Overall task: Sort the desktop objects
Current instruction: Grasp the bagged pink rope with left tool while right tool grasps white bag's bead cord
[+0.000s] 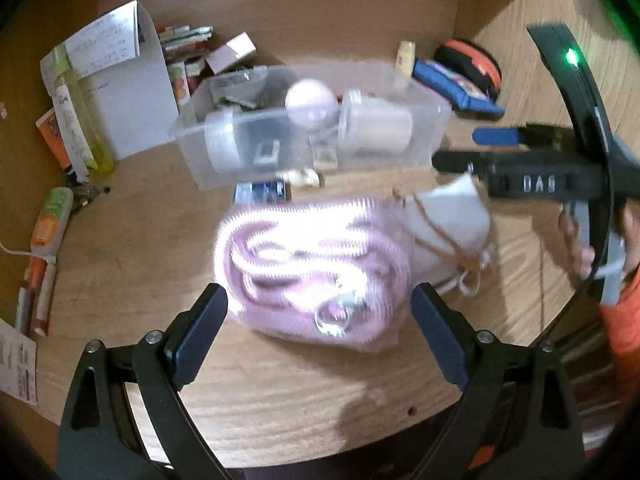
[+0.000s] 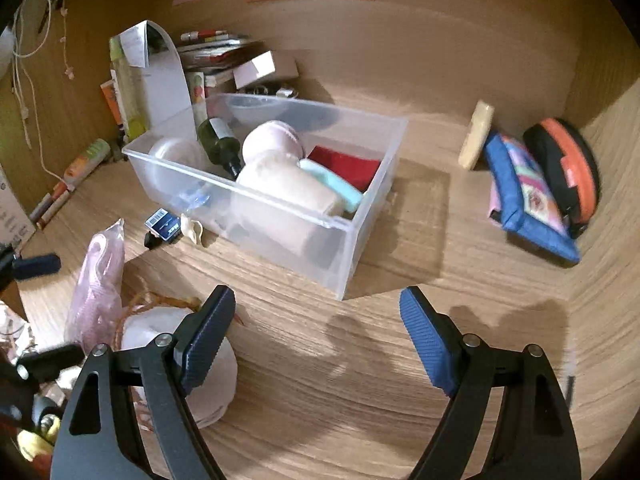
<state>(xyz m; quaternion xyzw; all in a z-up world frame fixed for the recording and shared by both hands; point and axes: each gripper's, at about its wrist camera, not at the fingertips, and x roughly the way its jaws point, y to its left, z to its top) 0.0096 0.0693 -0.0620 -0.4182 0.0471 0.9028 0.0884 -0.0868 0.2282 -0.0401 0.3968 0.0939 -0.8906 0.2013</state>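
A pink mesh bag point(image 1: 312, 264) holding a coiled cord lies on the wooden desk point(image 1: 304, 392). It sits just ahead of my left gripper point(image 1: 320, 320), which is open with its fingertips level with the bag's near corners and not pressing on it. A white drawstring pouch point(image 1: 452, 220) rests against the bag's right side. My right gripper point(image 2: 316, 320) is open over bare wood, with the white pouch point(image 2: 176, 332) partly behind its left finger and the pink bag point(image 2: 100, 280) further left. Behind stands a clear plastic bin point(image 2: 372, 216) that holds several items.
A blue patchwork pouch point(image 2: 528, 204), an orange-black case point(image 2: 564, 168) and a cream bottle point(image 2: 476, 136) lean at the back right. Papers, tubes and boxes point(image 1: 72, 128) crowd the left wall. A small blue box point(image 2: 163, 224) lies before the bin.
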